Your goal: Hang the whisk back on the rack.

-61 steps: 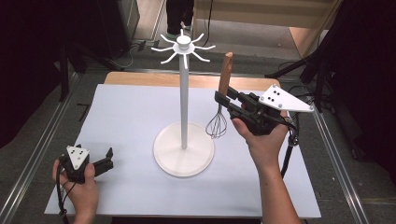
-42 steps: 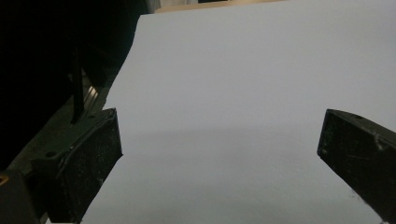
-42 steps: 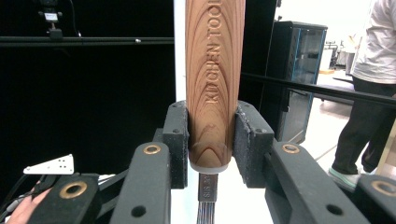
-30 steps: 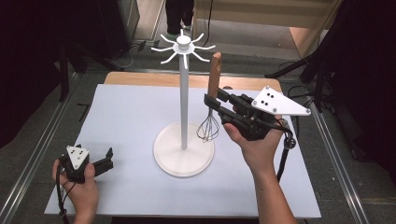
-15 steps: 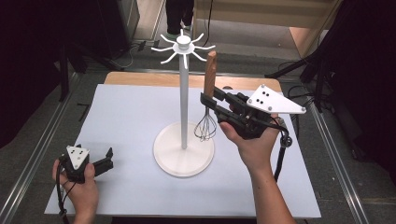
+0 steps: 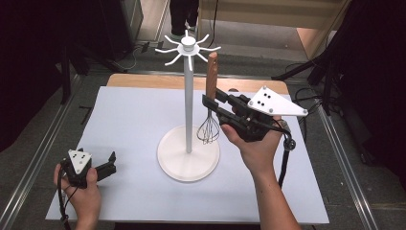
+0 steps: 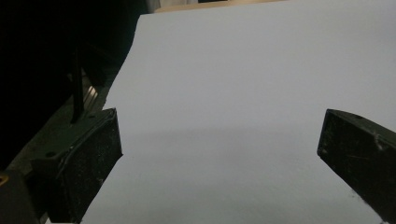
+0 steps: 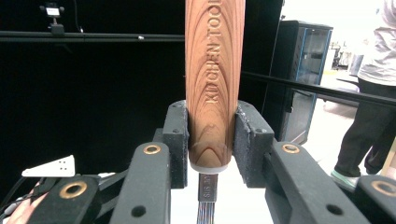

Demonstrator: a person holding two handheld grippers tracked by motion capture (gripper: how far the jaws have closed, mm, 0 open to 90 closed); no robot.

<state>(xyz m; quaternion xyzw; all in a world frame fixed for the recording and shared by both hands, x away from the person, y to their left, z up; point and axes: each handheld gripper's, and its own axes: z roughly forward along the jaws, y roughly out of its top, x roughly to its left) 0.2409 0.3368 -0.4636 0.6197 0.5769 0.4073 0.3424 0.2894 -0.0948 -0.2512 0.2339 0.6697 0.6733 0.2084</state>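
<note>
From the high view, a white stand [image 6: 188,143] stood on the pale sheet covering the table [image 6: 134,120], its round base near the sheet's middle and its thin pole rising to a crown of short hooks [image 6: 187,47]. Just right of the pole, the right tool [image 6: 210,106] held a whisk [image 6: 209,98] upright, wooden handle up and wire head hanging over the right part of the base (whether the wires touched the pole could not be told). The handle's top stood close beside the pole, below the hooks. The left tool [image 6: 111,163] rested low on the sheet, well to the left of the stand, in the person's left hand [image 6: 79,189], its jaws apart with nothing between them.

In the left gripper view, the left tool's [image 7: 219,149] two black jaws stood wide apart over bare pale sheet.

In the right gripper view, the right tool [image 8: 211,140] was clamped on the whisk's [image 8: 212,88] wooden handle just above its metal collar, lettering running up the wood. Behind it lay dark curtain, and a person [image 8: 369,93] stood at the far right.
</note>
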